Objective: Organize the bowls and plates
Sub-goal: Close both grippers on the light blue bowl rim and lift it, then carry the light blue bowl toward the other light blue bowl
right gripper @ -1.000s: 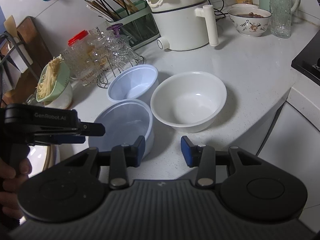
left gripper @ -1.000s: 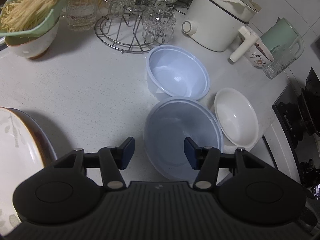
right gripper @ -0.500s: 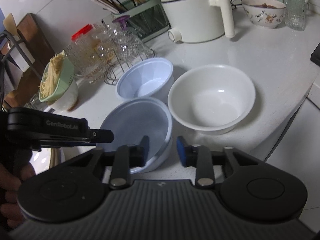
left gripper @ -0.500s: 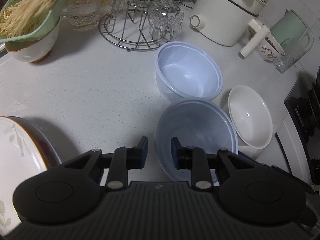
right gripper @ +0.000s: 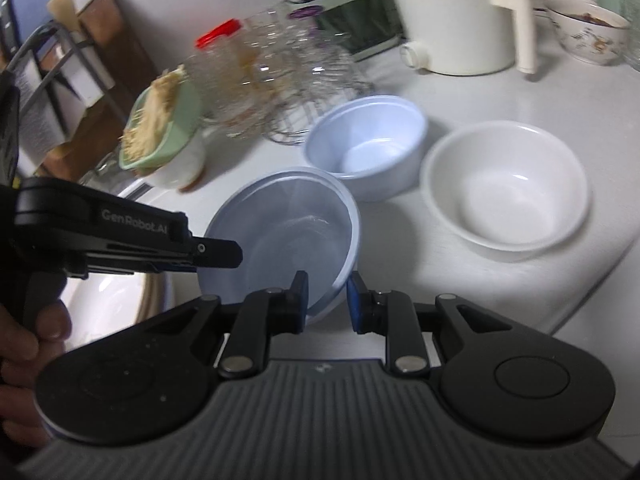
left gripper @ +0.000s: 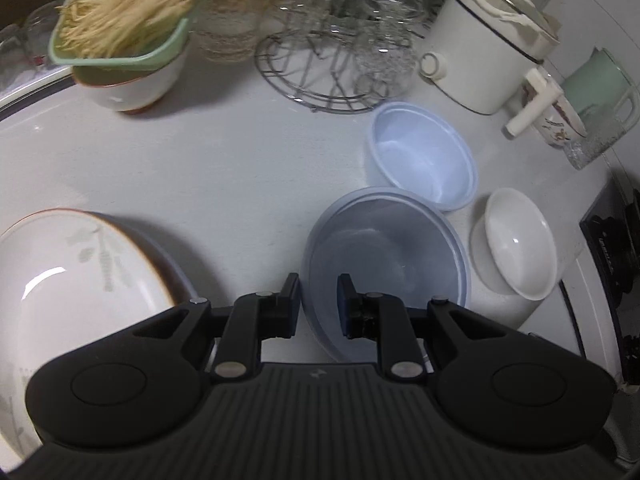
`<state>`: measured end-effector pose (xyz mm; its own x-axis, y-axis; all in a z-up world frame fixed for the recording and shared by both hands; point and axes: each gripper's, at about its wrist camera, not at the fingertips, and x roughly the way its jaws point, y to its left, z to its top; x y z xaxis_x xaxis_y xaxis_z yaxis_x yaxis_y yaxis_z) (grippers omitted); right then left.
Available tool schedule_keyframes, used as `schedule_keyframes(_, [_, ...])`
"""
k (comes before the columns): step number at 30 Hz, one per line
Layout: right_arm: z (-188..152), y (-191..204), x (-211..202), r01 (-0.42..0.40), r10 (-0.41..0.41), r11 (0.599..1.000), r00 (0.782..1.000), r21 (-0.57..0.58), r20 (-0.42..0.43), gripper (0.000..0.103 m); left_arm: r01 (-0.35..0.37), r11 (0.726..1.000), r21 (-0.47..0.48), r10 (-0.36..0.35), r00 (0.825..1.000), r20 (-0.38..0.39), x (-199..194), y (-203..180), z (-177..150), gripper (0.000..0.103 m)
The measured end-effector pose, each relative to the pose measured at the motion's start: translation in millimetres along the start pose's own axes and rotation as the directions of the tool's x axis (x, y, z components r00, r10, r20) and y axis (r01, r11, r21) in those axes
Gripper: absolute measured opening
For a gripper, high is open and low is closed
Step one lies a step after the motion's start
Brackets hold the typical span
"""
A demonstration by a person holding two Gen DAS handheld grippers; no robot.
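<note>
Two handheld grippers close on one translucent blue plastic bowl on a white kitchen worktop. The left gripper straddles the bowl's near-left rim, one pad outside the wall and one inside, its jaws closing and pinching it. The right gripper takes the same bowl at its near-right rim, its jaws likewise closing on the wall between its blue pads.

Just beyond the gripped bowl sits a second pale blue bowl, and to the right of the jaws a white bowl stands close by. A stack of patterned plates lies left of the left jaws. Farther off stand a wire rack of glasses, a green dish of dry noodles and a white electric pot.
</note>
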<state>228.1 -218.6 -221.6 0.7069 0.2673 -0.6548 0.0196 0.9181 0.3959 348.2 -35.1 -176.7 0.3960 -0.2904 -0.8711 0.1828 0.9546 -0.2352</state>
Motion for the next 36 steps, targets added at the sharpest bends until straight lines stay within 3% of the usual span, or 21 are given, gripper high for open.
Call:
schedule_keyframes(12, [-2,18,22,-0.021,0.018,0.998,0.999,-0.061,-0.050,0.025,-0.092,0.996,0.021,0.092,0.996,-0.008,-6,10,-5,0.024])
schedule_keyframes(17, [0,17,10,-0.030,0.028,0.997,0.999,-0.065,-0.023,0.026,-0.097,0.995,0.016,0.096,0.995,0.023,-25,11,-5,0.033])
schedule_keyframes(21, [3,16,-4,-0.023,0.025,0.996,1.000,-0.080,0.014,0.043,-0.091,0.996,0.008,0.091,0.995,0.047,-40,8,-8,0.036])
schedule_keyframes(36, [25,12,-81,0.008,0.020,0.985,0.987,-0.172,0.158,0.042,-0.065,0.994,0.084,0.052,0.988,0.147,-105,-34,-23,0.045])
